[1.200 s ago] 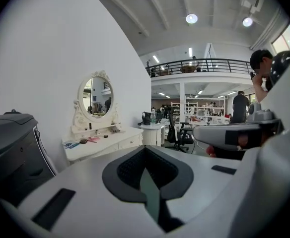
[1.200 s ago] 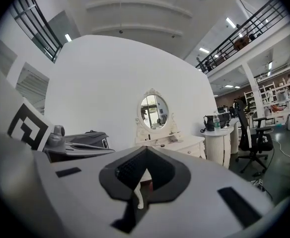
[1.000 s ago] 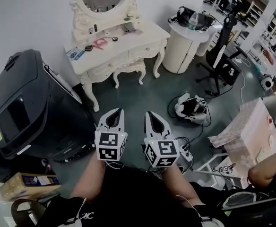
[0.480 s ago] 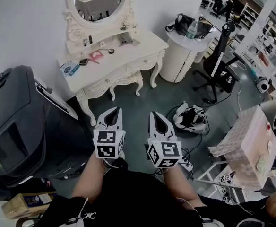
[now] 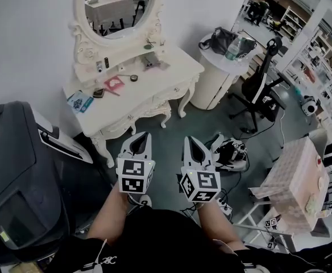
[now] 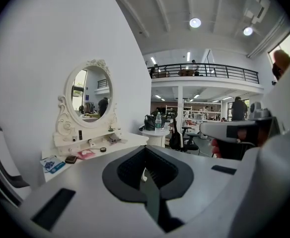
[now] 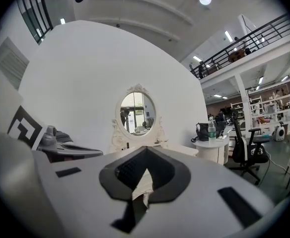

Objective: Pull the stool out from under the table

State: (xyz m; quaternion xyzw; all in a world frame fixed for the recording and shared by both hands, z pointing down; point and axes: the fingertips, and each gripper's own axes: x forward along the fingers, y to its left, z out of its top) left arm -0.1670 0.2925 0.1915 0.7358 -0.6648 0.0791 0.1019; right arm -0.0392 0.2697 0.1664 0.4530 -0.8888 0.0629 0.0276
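Approach stage, by the look of it: the left gripper [image 5: 140,135] and right gripper [image 5: 192,139] both had their fingers closed together, empty. The stool [image 5: 150,115] stood tucked under the vanity counter [image 5: 171,73], ahead of the fingertips and well apart. Next, the fingers probably needed to reach it, spread and grip its edge.

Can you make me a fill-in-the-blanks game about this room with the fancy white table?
The mirror on the dressing table is ____ in shape.
The stool sits ____ the dressing table.
The water bottle stands on a ____ white side table.
The left gripper and the right gripper both have their jaws ____ and hold nothing.
Missing words: oval; under; round; shut.
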